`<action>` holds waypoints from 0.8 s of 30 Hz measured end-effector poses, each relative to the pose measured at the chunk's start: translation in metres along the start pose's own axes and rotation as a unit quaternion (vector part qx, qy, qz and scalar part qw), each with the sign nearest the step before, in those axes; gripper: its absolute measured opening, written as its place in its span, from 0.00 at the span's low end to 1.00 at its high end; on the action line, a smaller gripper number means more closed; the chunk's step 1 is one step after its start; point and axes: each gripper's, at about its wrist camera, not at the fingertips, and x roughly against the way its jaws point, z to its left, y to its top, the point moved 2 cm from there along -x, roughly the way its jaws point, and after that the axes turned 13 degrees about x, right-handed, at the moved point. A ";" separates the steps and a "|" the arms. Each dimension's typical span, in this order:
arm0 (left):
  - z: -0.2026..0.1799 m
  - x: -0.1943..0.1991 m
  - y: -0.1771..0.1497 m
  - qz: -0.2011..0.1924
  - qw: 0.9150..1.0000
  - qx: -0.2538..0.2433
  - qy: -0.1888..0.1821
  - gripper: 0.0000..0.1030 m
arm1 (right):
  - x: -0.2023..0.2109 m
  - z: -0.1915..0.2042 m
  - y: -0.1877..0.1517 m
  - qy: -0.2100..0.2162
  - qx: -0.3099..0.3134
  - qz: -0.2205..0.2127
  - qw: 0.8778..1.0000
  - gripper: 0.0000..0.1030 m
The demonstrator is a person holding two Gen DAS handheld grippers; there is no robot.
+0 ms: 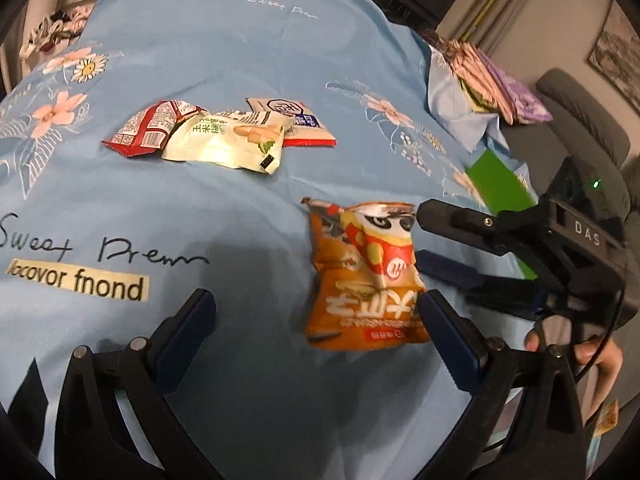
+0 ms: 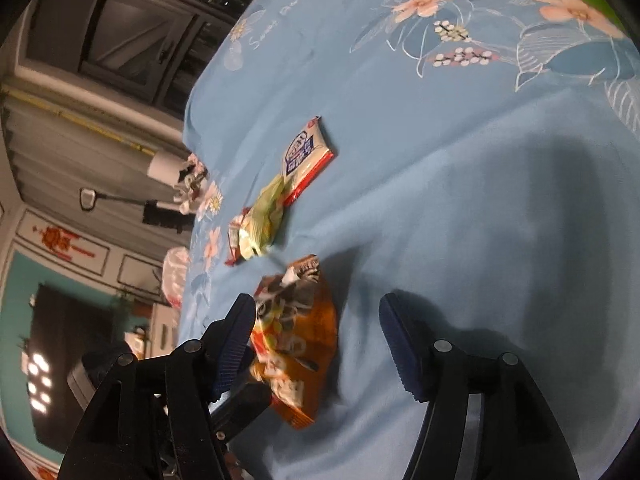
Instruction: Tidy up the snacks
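Hovering spread-jawed, our left gripper (image 1: 316, 312) and right gripper (image 2: 318, 332) flank the crinkled orange foil snack packet (image 1: 364, 276). It lies apart from the three-packet pile (image 1: 218, 132), probably awaiting sorting.

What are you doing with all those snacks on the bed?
A person is tidying snack packets on a blue flowered bedsheet with a pair of tongs in each hand. The right tongs stand open beside the orange snack bag, which lies on the sheet and is not gripped. The left tongs are open too, just in front of that bag. Farther back, a red packet, a green and white packet and a white and blue packet lie overlapping in a row.
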 end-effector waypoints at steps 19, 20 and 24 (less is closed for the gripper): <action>-0.007 -0.009 0.002 0.036 0.996 0.005 -0.077 0.88 | -0.025 0.019 0.007 0.000 0.062 0.009 0.998 0.60; -0.006 -0.009 0.002 0.034 0.997 0.004 -0.072 0.83 | -0.026 0.020 0.006 -0.002 0.065 0.011 0.998 0.58; -0.002 -0.011 0.004 0.059 0.992 0.027 -0.104 0.54 | -0.032 0.019 0.006 0.006 0.060 0.012 0.998 0.49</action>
